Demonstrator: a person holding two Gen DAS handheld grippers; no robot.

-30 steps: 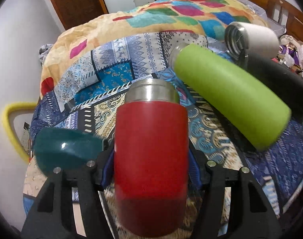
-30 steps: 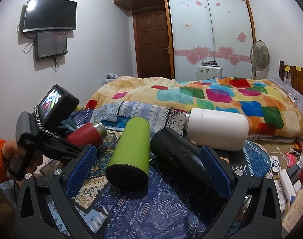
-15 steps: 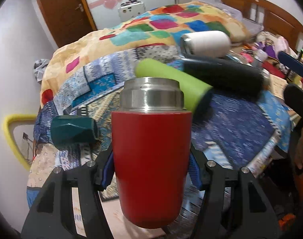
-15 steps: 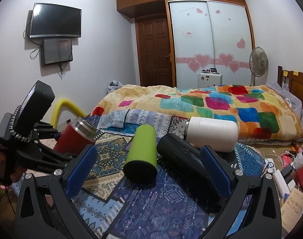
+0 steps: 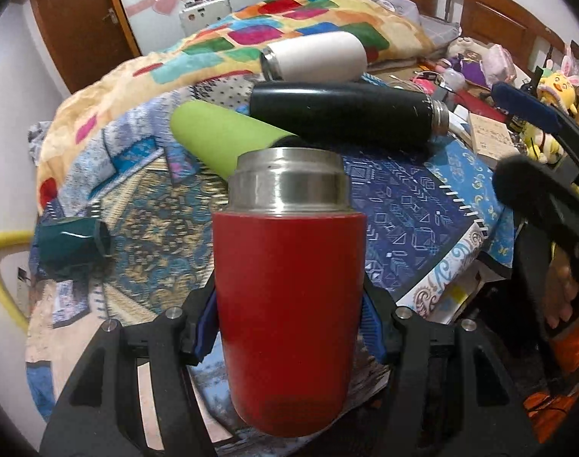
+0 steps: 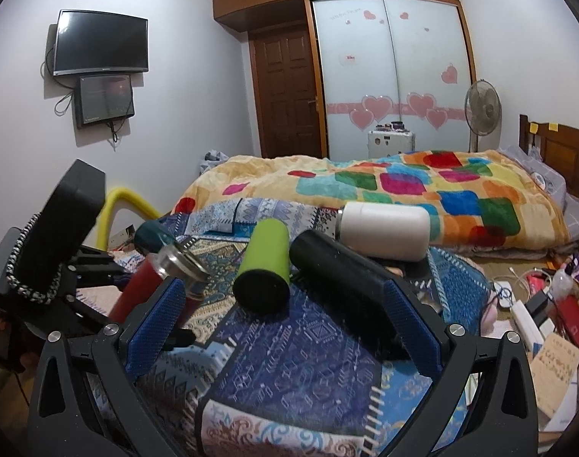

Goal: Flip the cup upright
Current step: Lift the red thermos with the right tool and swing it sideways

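The left gripper (image 5: 289, 327) clamps the red cup (image 5: 289, 304) steel-mouth-up but tilted, above the patterned cloth (image 5: 396, 205), unplaced, beside the empty, wide-open right gripper (image 6: 281, 327).

No text, label, brand or number is sharp enough to read on anything here.

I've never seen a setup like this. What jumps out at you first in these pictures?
The red cup fills the left wrist view, clamped between the left tool's blue pads with its steel mouth up. Behind it, a green bottle, a black bottle and a white bottle lie on their sides on the patterned cloth. The right tool hangs open and empty in front of them.
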